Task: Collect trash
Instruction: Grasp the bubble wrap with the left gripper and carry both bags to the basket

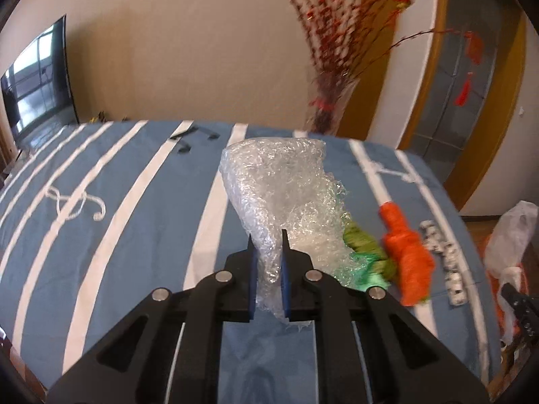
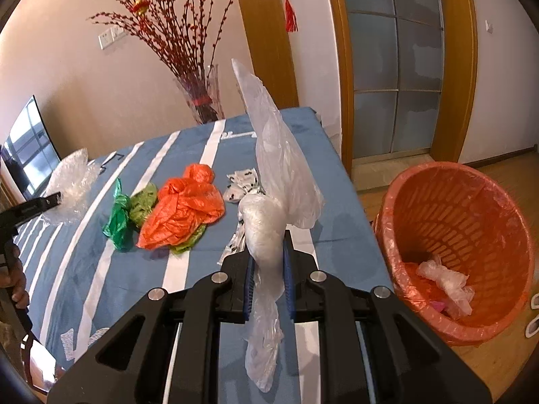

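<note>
My left gripper [image 1: 267, 235] is shut on a crumpled sheet of clear bubble wrap [image 1: 279, 181], which rises above the blue striped cloth [image 1: 134, 222]; the same bubble wrap [image 2: 72, 181] shows at the far left of the right wrist view. My right gripper [image 2: 267, 235] is shut on a clear plastic bag [image 2: 279, 168] that stands up tall and hangs down behind the jaws. An orange bag [image 2: 183, 207], a green bag [image 2: 119, 215] and an olive-green bag [image 2: 145, 202] lie on the cloth, beside white printed sachets [image 2: 242, 181].
An orange slatted waste basket [image 2: 465, 222] with a clear liner stands on the floor right of the table, holding crumpled plastic [image 2: 444, 284]. A glass vase of red branches [image 2: 202, 97] stands beyond the table's far edge. A person's hand [image 2: 15, 279] shows at the left.
</note>
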The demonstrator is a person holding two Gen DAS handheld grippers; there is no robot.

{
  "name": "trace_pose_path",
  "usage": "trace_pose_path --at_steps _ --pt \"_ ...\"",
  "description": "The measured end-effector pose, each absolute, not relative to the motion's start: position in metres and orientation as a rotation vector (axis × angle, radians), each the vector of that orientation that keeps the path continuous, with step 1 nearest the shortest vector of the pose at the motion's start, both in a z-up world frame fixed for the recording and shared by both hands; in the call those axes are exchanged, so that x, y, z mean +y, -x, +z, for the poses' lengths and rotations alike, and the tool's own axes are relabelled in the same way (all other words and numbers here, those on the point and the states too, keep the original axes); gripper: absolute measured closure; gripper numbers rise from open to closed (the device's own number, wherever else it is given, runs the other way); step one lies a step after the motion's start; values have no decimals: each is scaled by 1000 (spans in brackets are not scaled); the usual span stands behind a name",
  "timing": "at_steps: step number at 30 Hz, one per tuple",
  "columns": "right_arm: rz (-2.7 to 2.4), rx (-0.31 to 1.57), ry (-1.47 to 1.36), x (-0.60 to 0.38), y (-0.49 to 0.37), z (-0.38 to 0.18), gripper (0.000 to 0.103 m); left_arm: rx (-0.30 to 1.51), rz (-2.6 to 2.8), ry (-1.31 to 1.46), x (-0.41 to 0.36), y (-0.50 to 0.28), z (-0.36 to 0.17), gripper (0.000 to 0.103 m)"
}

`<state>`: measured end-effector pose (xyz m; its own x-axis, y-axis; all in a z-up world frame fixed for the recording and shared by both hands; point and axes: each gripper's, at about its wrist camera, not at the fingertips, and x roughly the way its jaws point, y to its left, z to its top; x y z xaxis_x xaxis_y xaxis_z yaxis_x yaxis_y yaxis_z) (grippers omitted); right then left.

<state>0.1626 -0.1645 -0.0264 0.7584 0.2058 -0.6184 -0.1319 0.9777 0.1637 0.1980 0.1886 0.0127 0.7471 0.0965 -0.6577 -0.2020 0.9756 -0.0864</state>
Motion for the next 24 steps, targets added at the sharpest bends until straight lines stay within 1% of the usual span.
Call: trace_pose_path --at_steps 3,9,18,24 --pt "180 670 -118 -171 -157 -21 88 688 125 124 165 -193 28 91" --pt "145 640 -134 -192 -144 -12 88 667 42 65 110 -190 40 91" --pt "58 611 -175 -237 -127 -5 88 674 -105 -20 15 -195 36 90" --pt "-1 606 -210 -271 -119 -7 88 704 -201 -60 -45 -201 24 90"
